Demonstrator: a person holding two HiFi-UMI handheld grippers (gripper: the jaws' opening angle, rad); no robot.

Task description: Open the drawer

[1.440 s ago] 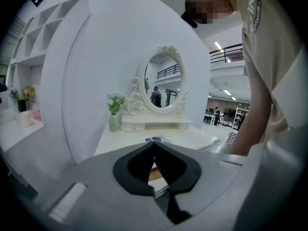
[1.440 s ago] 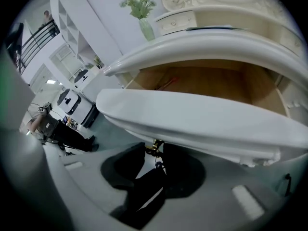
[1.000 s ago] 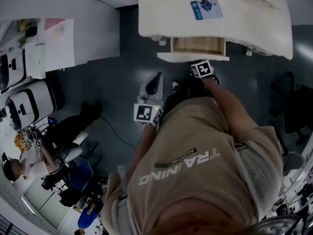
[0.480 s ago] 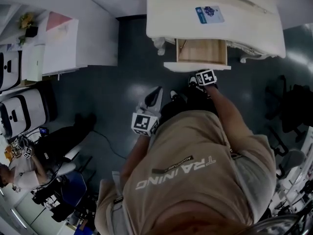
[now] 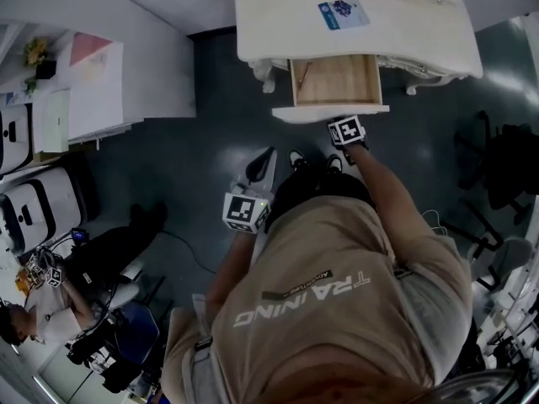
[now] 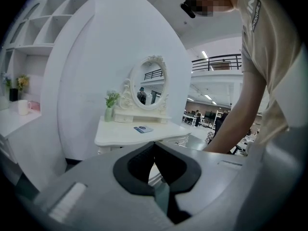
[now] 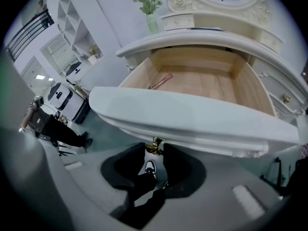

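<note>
Nearest, in front of the bench (image 5: 438, 23) and well apart from it: left tool (image 6: 155, 146), jaws closed together with nothing between them, held over the dark floor (image 5: 210, 158) and aimed toward the bench's left front corner.

Closer to the bench, right under its front edge: right tool (image 7: 154, 148), jaws clamped on the small brass knob (image 7: 154, 145) below the drawer (image 7: 192, 119) front. Seen down through the jaw gap, a shoe (image 7: 149, 166) on the floor.

Drawer standing well out of the bench's middle, open top up, sliding line straight toward the person. Long axis of its white front panel running side to side, parallel to the bench's front edge, overhanging the wooden box at both ends. Inside, bare pale wood, with one thin stick-like thing (image 7: 161, 81) near the left wall, lying at a slant.

Open floor before the bench and to its left front; white shelving (image 6: 38, 18) off the bench's left, dark chairs (image 5: 505, 175) off its right.

Farthest, on the bench top: a blue card (image 5: 337, 13), a vase of greenery (image 7: 150, 13) and an oval mirror (image 6: 148, 83).
</note>
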